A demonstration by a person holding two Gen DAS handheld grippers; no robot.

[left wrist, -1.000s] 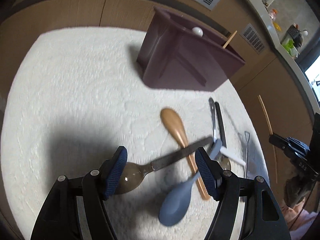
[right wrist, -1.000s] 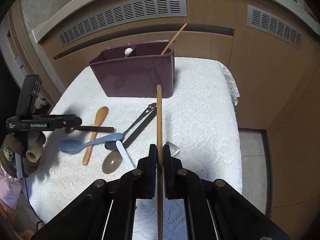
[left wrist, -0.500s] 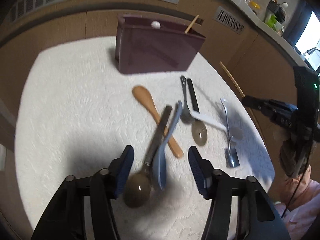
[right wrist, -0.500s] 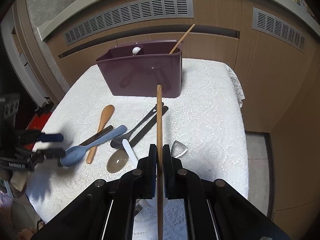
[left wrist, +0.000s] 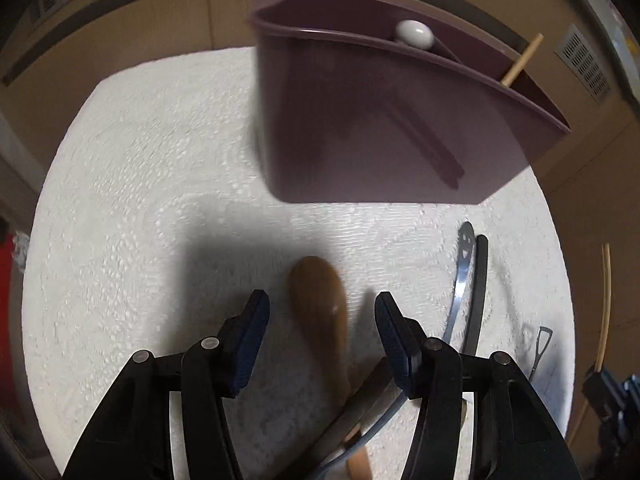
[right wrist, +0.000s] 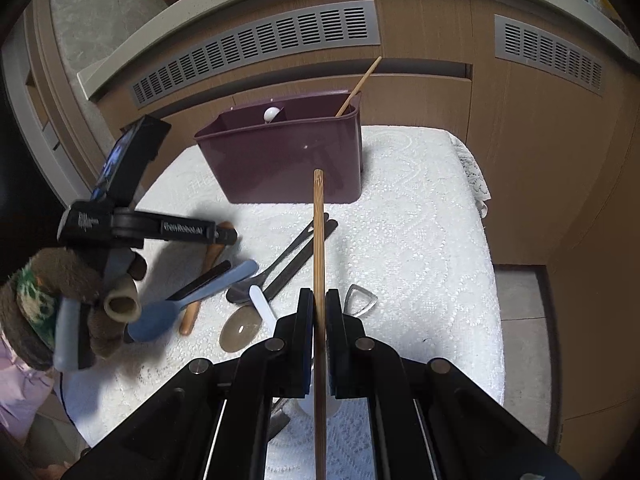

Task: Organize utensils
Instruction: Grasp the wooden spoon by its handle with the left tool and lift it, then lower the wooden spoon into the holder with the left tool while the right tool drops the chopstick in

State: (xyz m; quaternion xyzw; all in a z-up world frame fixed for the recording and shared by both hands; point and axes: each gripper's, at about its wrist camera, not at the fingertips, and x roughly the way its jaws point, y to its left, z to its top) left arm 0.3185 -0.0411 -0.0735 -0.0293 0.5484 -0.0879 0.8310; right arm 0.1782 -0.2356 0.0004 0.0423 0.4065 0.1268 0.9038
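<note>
Wooden and smooth, the wooden spoon [left wrist: 320, 308] lies on the white cloth [left wrist: 132, 184] with its bowl between the spread pads of the left gripper [left wrist: 322, 316], which grip nothing. The risk, as I judge it, is in the pile: a dark handle [left wrist: 352, 404] and a blue spoon [right wrist: 168, 312] cross its shaft near the camera, so clamping or lifting here could drag or flick them (the bowl's rounded back may also slip between the pads). To the right, the right gripper [right wrist: 319, 308] is clenched on a bamboo chopstick [right wrist: 318, 240]; held so low, its long free end could knock the wall of the purple caddy [right wrist: 288, 160] standing at the far side.
</note>
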